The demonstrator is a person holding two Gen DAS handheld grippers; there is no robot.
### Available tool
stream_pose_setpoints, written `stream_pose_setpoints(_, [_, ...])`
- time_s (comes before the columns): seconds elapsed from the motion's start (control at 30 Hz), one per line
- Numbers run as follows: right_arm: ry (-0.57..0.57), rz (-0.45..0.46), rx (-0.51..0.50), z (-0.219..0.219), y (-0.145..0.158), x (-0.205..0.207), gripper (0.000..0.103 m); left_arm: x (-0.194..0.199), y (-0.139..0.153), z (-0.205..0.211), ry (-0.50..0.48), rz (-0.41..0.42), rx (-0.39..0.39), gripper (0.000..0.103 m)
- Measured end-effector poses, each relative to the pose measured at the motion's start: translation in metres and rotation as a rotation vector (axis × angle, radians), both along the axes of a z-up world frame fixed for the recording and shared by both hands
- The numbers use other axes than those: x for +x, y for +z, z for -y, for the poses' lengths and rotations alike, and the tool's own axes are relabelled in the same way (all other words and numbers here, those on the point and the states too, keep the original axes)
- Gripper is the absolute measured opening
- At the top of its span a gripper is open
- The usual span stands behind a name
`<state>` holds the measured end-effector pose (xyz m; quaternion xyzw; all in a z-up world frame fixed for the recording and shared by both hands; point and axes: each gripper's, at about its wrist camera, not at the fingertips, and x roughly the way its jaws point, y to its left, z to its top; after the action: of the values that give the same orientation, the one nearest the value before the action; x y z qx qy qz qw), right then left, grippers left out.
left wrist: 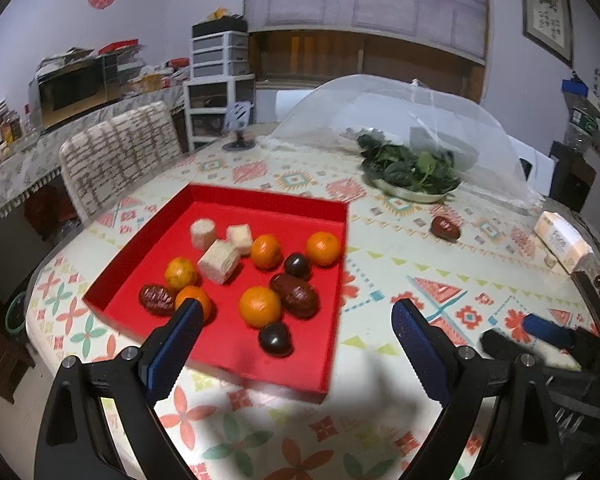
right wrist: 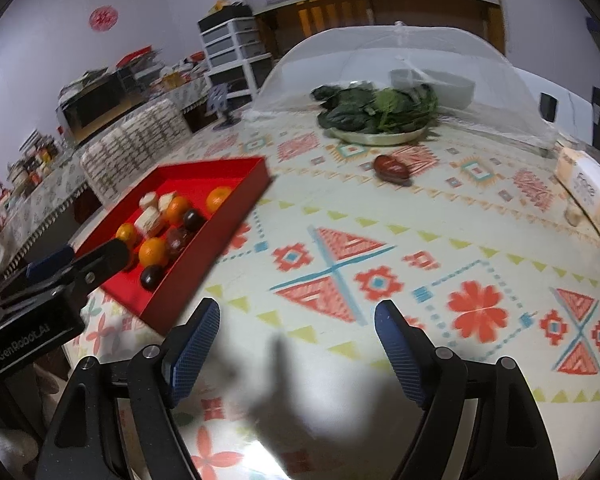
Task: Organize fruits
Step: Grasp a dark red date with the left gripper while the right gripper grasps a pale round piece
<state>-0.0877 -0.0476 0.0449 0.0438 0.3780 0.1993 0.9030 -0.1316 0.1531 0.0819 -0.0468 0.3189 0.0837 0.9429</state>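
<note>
A red tray (left wrist: pixel 220 372) on the patterned table holds several oranges (left wrist: pixel 260 306), dark plums (left wrist: pixel 275 339), brown dates (left wrist: pixel 298 295) and pale cut chunks (left wrist: pixel 219 261). The tray also shows in the right wrist view (right wrist: pixel 188 280). One brown date (left wrist: pixel 445 229) lies loose on the tablecloth right of the tray; it also shows in the right wrist view (right wrist: pixel 392 168). My left gripper (left wrist: pixel 298 320) is open and empty, hovering over the tray's near right part. My right gripper (right wrist: pixel 296 328) is open and empty above bare tablecloth, right of the tray, well short of the loose date.
A plate of leafy greens (right wrist: pixel 378 114) sits under a raised mesh food cover (right wrist: pixel 420 52) at the back. A white carton (right wrist: pixel 588 188) lies at the right table edge. A chair (left wrist: pixel 120 152) stands behind the tray. My left gripper shows at the left of the right wrist view (right wrist: pixel 60 268).
</note>
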Motion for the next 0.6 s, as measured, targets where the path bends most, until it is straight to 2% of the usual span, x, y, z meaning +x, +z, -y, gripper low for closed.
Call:
stream_pose_setpoints(0.1, [-0.069,0.004,-0.006,0.036,0.006,0.006,0.084,0.007,0.009,0.009,-0.058,0.009,-0.010,0.095])
stream_pose_setpoints(0.23, [-0.216,-0.018,-0.024,0.102,0.003,0.012,0.087,0.020,0.013,0.030,-0.124,0.012,-0.002,0.095])
stream_pose_setpoints(0.33, [-0.291,-0.049,-0.016,0.146,-0.004,0.009,0.087,0.029,0.007,0.043,-0.185,-0.033,-0.033,0.095])
stream_pose_setpoints(0.6, [-0.534,-0.063,0.008,0.266,-0.006,-0.022,0.087,0.044,0.001,0.050,-0.189,-0.063,-0.072,0.095])
